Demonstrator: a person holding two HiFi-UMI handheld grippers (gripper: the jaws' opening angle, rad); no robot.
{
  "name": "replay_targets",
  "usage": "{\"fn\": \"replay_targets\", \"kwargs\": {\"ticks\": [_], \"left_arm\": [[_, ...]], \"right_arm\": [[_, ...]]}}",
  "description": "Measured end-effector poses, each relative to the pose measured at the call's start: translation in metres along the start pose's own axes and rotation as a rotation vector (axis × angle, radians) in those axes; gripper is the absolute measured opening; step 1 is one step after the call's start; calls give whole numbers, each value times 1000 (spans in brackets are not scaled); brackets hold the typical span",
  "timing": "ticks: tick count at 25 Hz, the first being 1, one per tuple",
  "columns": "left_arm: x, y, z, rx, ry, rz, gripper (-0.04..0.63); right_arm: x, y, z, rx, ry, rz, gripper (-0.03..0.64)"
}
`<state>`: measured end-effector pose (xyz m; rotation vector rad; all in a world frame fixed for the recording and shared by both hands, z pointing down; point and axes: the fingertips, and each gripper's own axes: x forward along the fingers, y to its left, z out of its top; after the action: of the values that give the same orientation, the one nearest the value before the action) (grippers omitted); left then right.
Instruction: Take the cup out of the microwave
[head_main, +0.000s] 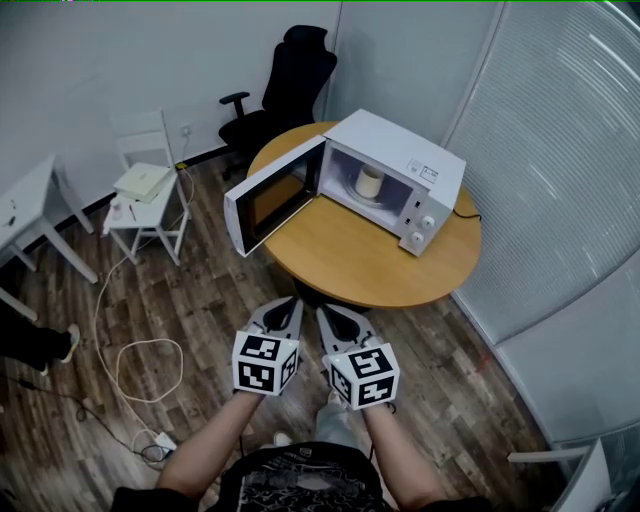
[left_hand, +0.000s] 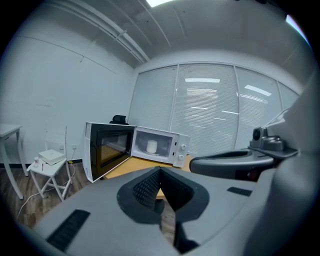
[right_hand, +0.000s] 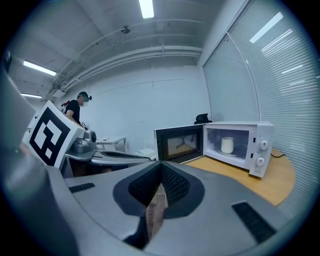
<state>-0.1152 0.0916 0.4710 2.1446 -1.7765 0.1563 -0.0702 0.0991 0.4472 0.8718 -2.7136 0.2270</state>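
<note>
The cup (head_main: 369, 181) is seen inside the microwave (head_main: 400, 150) on the round table (head_main: 350, 262) at 12 o'clock, with its open door (head_main: 270, 197) swung toward 10 o'clock. The left gripper (head_main: 292, 301) and right gripper (head_main: 323, 311) are seen closed and empty.

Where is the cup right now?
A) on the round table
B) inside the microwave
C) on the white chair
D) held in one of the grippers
B: the cup stands inside the microwave, whose door hangs wide open, and neither gripper holds anything.
</note>
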Motion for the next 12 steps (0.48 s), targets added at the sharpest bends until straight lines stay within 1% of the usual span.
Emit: {"fn": "replay_targets", "kwargs": {"ticks": [5,12], "left_arm": [[49,3,10,13,7,3,9],[128,-4,35,19,12,11,9]], "right_arm": [[25,-41,2,7,-1,6,15],[55,-119,19,21,-3,23,15]]}}
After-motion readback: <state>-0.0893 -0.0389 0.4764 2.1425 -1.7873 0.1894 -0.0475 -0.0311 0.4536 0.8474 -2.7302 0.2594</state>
